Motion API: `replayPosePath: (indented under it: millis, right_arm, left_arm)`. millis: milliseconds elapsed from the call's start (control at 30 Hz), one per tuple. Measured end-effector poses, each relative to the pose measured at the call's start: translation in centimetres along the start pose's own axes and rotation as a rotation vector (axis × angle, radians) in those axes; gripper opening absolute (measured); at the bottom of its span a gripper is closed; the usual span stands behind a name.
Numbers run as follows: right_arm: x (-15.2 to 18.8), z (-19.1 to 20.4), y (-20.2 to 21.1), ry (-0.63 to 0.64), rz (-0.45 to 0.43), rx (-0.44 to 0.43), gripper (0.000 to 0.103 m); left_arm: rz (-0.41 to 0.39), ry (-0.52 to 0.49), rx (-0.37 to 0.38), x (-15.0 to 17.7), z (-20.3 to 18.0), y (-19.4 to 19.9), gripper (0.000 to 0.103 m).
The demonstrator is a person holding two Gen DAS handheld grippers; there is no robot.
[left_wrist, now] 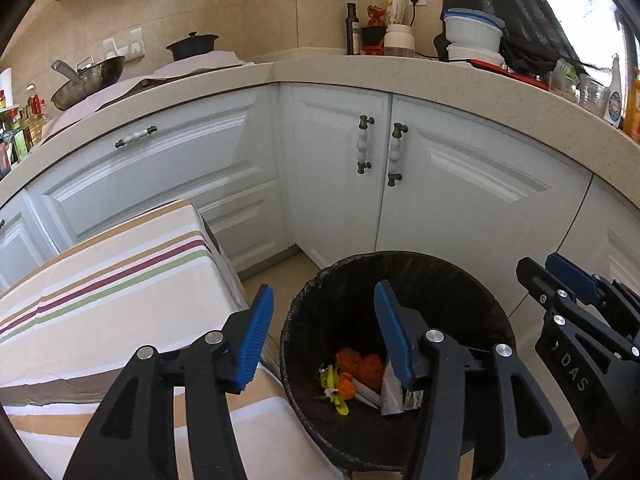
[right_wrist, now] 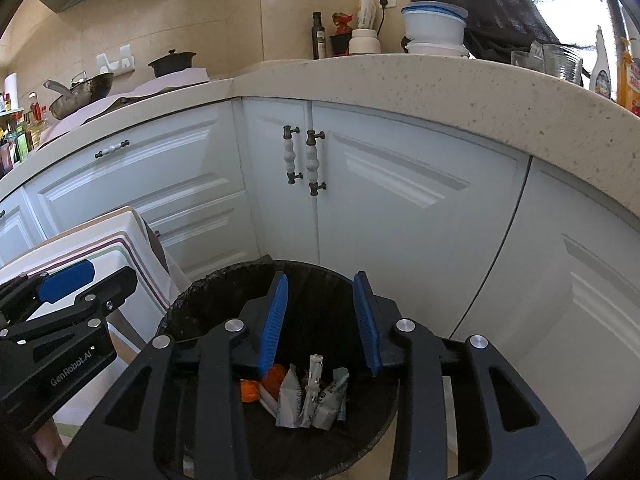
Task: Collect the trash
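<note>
Below, a black-lined trash bin (left_wrist: 400, 312) stands on the tiled floor (left_wrist: 272, 280) in the corner where two runs of white cabinets (left_wrist: 460, 200) meet. At its bottom lies the collected trash (right_wrist: 312, 400): crumpled silver-white wrappers, orange scraps and a yellow bit.

Both hand-held grippers hang over the bin's mouth. The left hand-held gripper (left_wrist: 324, 336) has its blue pads spread apart with nothing between them; its left pad sits over the edge of a striped cloth, its right pad over the bin. The right hand-held gripper (right_wrist: 320, 320) is likewise released, its jaws parted and empty above the wrappers. The two tools are near each other, side by side, not touching.

Just beside the bin on its left, the striped cloth (left_wrist: 120, 280) covers a low piece of furniture that crowds that side of the rim. Behind the bin, two cabinet doors carry white handles with dark ends (left_wrist: 364, 144).

Above, the speckled surface (left_wrist: 400, 80) bears a wok (left_wrist: 88, 80), a dark lidded pot (left_wrist: 192, 46), a dark bottle (left_wrist: 352, 28), stacked white containers (left_wrist: 474, 34) and, at the right, glasses and bottles.
</note>
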State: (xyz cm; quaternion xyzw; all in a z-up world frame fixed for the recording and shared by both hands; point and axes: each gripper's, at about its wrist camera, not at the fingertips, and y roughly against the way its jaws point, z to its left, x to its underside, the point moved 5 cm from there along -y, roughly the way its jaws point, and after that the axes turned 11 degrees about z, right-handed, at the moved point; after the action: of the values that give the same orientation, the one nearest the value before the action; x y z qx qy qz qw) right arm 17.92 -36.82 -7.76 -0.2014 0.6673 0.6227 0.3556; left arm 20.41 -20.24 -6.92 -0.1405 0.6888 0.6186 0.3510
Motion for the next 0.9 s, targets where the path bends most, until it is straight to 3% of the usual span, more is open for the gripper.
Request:
replayPosePath:
  millis: [100,200,567,900]
  right_arm:
    - [0.1,0.0,0.5,-0.002,-0.003,0.005,0.035]
    - [0.1,-0.2,1.2,-0.007,-0.011,0.012,0.042]
    - [1.6,0.0,4.6,-0.012,-0.018,0.026,0.049]
    - [3.2,0.3,8.8,-0.014,-0.035,0.024,0.056]
  left_arm:
    - [-0.012,0.002,0.0,0.1,0.1,0.6,0.055]
    - [-0.021,0.003,-0.003,0.2,0.2,1.2,0.059]
    - [-0.066,0.014,0.0,1.7,1.3,5.0,0.073]
    - [-0.113,0.014,-0.054,4.1,2.7,9.3,0.079]
